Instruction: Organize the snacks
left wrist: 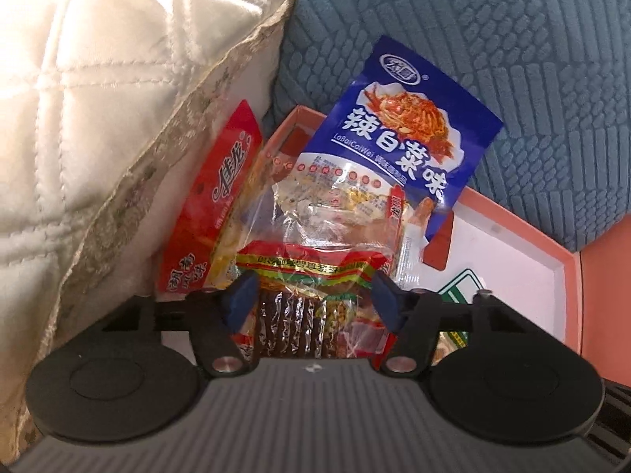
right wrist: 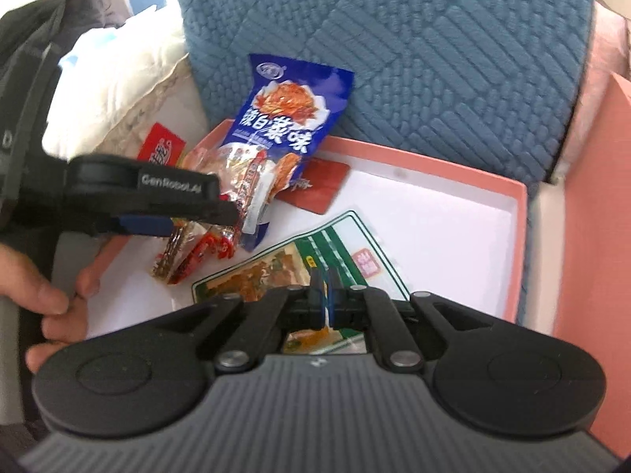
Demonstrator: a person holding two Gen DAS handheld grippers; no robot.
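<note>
An open pink box [left wrist: 568, 276] with a white floor holds a pile of snacks. A blue packet [left wrist: 402, 126] stands tilted at the back of the pile, and a red packet [left wrist: 228, 181] leans at the left. My left gripper [left wrist: 314, 295] is among them, its blue pads pressed on both sides of a red, yellow and green small packet [left wrist: 311, 268]. In the right wrist view the left gripper [right wrist: 221, 216] comes in from the left over the pile. My right gripper [right wrist: 325, 293] is shut, its tips pinching a flat green-edged packet [right wrist: 276, 272] on the box floor.
A blue textured cushion [right wrist: 434, 59] stands behind the box, and a cream quilted pillow [left wrist: 98, 98] presses against its left side. A red card [right wrist: 315, 189] lies on the box floor. A person's hand [right wrist: 51, 299] is at the left. The right half of the box floor [right wrist: 453, 236] is bare.
</note>
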